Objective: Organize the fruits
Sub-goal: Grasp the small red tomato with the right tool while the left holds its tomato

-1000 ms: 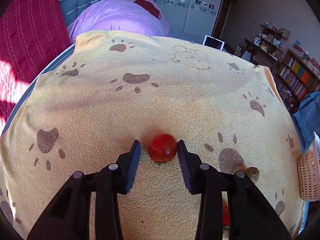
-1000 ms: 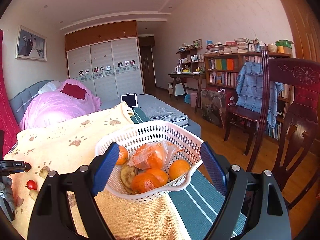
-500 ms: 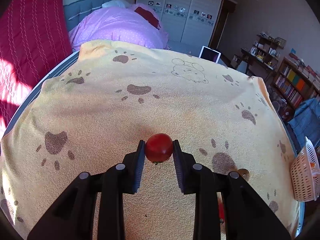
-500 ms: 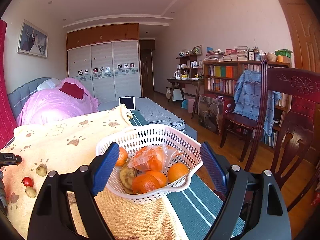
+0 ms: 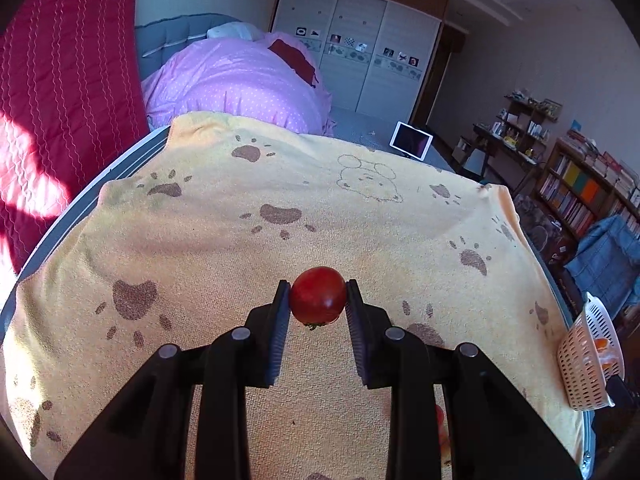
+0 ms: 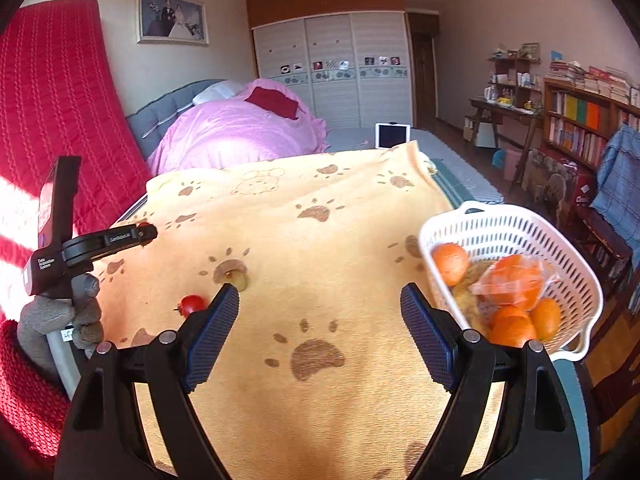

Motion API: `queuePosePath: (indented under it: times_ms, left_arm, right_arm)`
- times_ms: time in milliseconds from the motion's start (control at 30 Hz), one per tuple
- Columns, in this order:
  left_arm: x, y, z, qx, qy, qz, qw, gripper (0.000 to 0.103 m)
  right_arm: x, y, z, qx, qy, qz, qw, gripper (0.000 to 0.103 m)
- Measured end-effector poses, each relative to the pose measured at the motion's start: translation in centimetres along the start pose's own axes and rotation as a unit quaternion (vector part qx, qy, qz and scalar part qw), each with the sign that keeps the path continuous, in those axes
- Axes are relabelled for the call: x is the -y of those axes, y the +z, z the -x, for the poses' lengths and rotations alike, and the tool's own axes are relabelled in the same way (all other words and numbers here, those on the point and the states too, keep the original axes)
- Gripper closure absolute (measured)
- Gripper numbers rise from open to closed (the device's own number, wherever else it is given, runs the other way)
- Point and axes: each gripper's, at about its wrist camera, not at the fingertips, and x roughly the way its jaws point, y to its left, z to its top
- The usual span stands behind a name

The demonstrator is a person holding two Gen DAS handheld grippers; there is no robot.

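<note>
Now your left gripper (image 5: 318, 300) has closed its fingers on the tomato (image 5: 318, 295) at frame centre and raised it off the towel (image 5: 240, 248). Your right gripper (image 6: 320, 312), fingers apart and empty, has swung from the basket (image 6: 516, 224), now at right, toward loose fruit.

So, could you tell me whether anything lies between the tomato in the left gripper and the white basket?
Nothing visible does. The left gripper grips the tomato, and only open yellow towel stretches toward the white basket at the table's right edge.
</note>
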Motion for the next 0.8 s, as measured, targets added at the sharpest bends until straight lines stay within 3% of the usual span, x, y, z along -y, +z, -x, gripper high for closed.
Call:
queuePosePath:
  times_ms: [133,333,500,800]
  left_arm:
    - [-0.8,0.2,0.3,0.002,-0.004,0.015,0.9999,0.075]
    - [-1.2,0.2,0.5,0.005,0.000,0.024,0.9997,0.075]
    - [-1.3,0.2,0.6,0.007,0.002,0.023,0.9997,0.075]
    - [-1.7,0.2,0.4,0.001,-0.002,0.034,0.9994,0.075]
  right_arm:
    - [-4.0,-0.2,-3.2,-0.044,0.050,0.029,0.997,0.019]
    - [-7.6,-0.2,-7.2,-0.090,0.080,0.053,0.991,0.020]
    - [-8.5,-0.2,-10.1,-0.127,0.089,0.053,0.986,0.038]
    - [-9.5,-0.7,-12.5,-0.158,0.076,0.076,0.982,0.056]
